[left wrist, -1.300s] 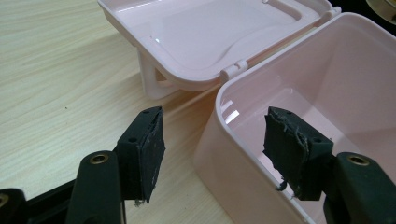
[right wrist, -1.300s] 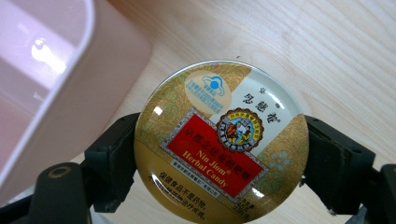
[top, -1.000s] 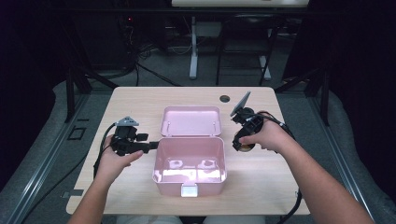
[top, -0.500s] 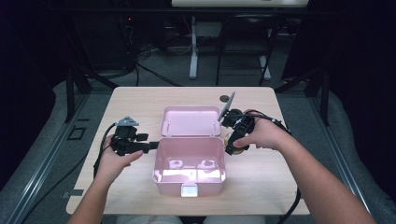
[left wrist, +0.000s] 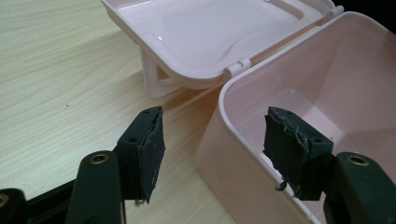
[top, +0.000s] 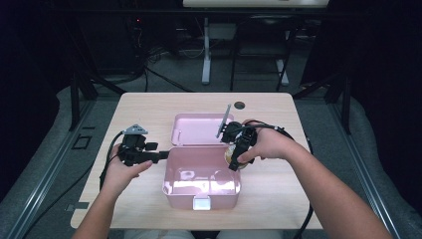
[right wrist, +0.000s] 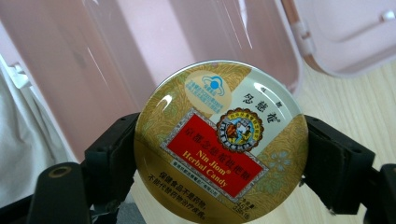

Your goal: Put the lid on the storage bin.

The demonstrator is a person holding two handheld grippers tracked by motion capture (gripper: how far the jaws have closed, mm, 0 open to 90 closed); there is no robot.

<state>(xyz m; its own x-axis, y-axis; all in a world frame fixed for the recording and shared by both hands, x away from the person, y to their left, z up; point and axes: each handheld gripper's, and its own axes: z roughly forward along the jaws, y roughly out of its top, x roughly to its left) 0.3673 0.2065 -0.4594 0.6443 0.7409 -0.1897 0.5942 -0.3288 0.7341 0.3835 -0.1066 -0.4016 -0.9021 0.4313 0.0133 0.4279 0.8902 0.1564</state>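
A round gold candy tin (right wrist: pixel 219 135), its red label reading "Nin Jiom Herbal Candy", sits clamped by its rim between the two black jaws of the right gripper (top: pixel 234 155), right of centre in the high view. There it hangs at the right rim of an open pink plastic box (top: pixel 201 191), apparently just above the edge, though the hand hides the exact gap. The box's lid (top: pixel 196 129) lies folded back flat on the pale wooden table (top: pixel 144 107). At centre left of that view, the left gripper (left wrist: pixel 212 149) has its jaws spread wide astride the box's left wall, one pad outside it, the other inside, neither clearly touching it.
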